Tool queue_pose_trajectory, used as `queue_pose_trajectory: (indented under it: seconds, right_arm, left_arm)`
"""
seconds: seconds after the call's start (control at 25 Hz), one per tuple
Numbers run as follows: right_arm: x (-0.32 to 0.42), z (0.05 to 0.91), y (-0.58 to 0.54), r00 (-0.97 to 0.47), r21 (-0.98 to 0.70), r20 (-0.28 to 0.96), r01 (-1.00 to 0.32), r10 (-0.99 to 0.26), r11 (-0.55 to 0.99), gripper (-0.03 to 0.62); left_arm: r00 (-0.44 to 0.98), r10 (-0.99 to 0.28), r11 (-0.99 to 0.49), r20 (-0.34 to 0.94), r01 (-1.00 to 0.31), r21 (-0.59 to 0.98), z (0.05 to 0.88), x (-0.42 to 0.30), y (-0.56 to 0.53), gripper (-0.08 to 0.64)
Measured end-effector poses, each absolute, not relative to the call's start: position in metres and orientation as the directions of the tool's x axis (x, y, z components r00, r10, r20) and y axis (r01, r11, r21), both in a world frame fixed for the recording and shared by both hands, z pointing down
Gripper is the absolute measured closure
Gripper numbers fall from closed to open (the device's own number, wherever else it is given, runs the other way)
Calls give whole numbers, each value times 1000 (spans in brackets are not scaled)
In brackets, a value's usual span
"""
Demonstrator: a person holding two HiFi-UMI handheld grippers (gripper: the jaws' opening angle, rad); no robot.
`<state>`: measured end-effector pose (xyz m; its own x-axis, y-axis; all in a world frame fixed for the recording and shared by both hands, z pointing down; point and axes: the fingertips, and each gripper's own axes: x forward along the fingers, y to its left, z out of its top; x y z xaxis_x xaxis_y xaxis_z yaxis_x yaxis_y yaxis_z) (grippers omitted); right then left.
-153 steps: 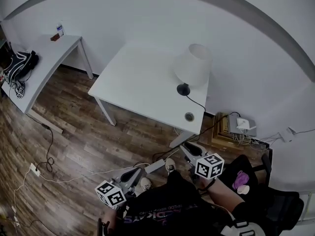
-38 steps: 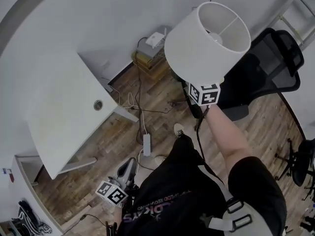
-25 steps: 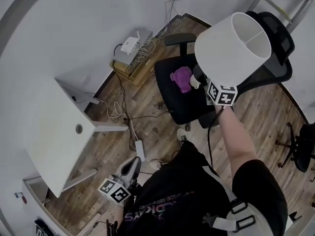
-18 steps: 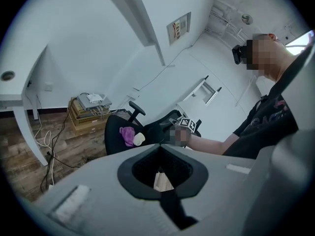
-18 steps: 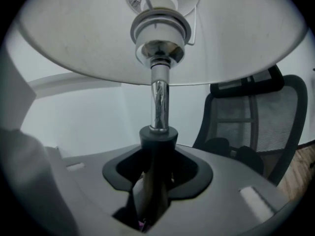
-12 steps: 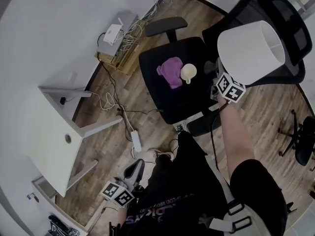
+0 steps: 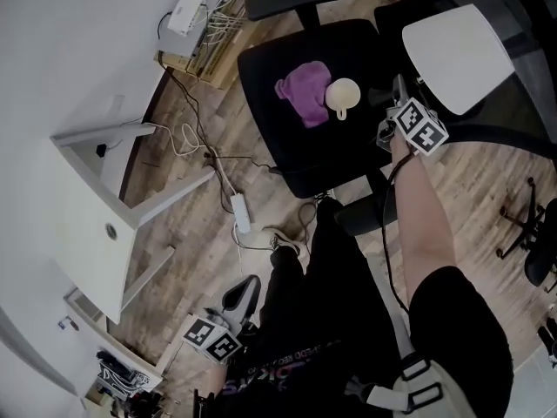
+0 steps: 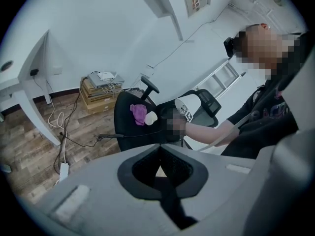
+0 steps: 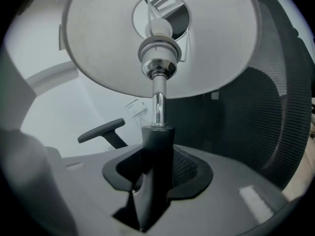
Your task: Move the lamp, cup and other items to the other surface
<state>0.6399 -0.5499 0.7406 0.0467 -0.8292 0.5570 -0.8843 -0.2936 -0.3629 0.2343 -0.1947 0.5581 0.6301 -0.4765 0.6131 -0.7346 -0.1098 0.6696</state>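
Lamp (image 7: 457, 55) is what we are holding in the right gripper (image 9: 157, 154). Its jaws are pressing from both sides on the dark sleeve at the bottom of the chrome stem, and the white shade is leaning away from us toward the mesh backrest. In the head view we are holding the lamp at the right edge of the black office chair (image 7: 296, 151); whether its base is touching the seat, we cannot tell. On that seat a cream cup (image 7: 342, 94) is lying just beside a crumpled purple cloth (image 7: 301, 91), both just left of the gripper. We are holding the left gripper (image 8: 159, 151) low at our left side over the wooden floor (image 7: 191, 233), jaws closed together with nothing between them. Well apart from the chair, the white table (image 7: 78, 216) is standing at the left.
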Motion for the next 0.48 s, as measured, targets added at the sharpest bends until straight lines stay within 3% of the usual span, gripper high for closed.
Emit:
queue_pose_trajectory:
  seconds: [0.2,0.48]
  right_arm:
    - [648,774,-555,73,-389,588,-848,-805,-361,445]
    - [639,810,-562,59,-327,625,-885,-778,-330,446]
  left_arm:
    - [608,-455,-71,650,-753,655,567,231,-189,560]
    - [607,-430,-28,668,-749,662,585,232,-187,560]
